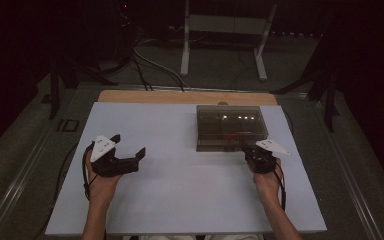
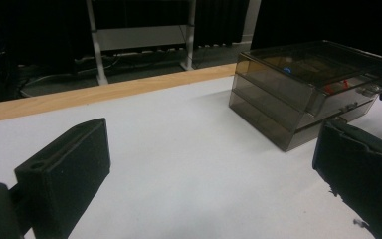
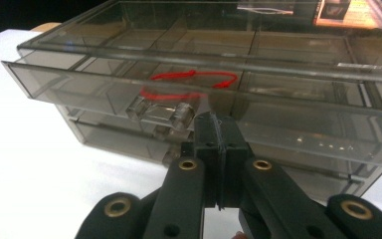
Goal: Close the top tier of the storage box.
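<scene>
On white table [image 1: 180, 190], smoky drawer box [image 1: 231, 127], label unreadable, right gripper [image 3: 218, 130] jaws closed.

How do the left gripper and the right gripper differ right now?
The left gripper has its jaws spread wide; the right gripper has them pressed together. The left gripper sits over bare white table, apart from the smoky plastic drawer box; the right gripper is at the box's front, by a clear drawer handle. Both are black and hand-held.
</scene>
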The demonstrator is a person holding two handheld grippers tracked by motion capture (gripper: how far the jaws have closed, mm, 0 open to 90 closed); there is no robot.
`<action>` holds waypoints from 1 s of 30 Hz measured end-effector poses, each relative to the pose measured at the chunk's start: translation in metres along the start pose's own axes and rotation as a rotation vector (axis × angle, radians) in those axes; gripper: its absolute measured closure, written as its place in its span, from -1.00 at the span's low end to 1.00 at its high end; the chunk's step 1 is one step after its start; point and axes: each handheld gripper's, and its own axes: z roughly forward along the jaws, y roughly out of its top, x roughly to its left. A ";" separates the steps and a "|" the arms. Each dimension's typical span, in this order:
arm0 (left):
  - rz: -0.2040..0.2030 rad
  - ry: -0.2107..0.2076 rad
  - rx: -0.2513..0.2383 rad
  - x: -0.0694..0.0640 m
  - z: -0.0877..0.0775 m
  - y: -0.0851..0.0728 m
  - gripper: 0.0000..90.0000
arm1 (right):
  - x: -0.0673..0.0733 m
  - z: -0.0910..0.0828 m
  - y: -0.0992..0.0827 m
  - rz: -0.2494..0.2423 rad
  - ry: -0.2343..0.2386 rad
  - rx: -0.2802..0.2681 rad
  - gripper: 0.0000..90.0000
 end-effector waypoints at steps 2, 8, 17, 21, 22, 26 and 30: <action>0.000 -0.001 0.000 0.000 0.000 0.000 -0.93 | -0.001 0.001 0.002 0.005 -0.003 -0.004 1.00; -0.001 0.000 -0.001 0.001 -0.001 -0.001 -0.93 | -0.002 0.008 0.007 0.005 -0.015 0.002 1.00; 0.000 0.000 -0.002 0.001 -0.001 -0.001 -0.93 | -0.001 0.014 0.008 0.006 -0.017 -0.003 1.00; 0.002 0.001 -0.001 0.001 -0.001 0.000 -0.93 | -0.001 0.015 0.007 0.009 -0.014 -0.002 1.00; 0.002 0.001 -0.001 0.001 -0.001 0.000 -0.93 | -0.001 0.015 0.007 0.009 -0.014 -0.002 1.00; -0.002 0.005 -0.002 0.001 -0.002 0.000 -0.93 | -0.001 0.014 0.006 0.014 -0.006 0.004 0.93; -0.002 0.009 -0.005 0.003 -0.003 0.000 -0.93 | 0.000 0.007 0.005 0.004 0.010 -0.004 0.55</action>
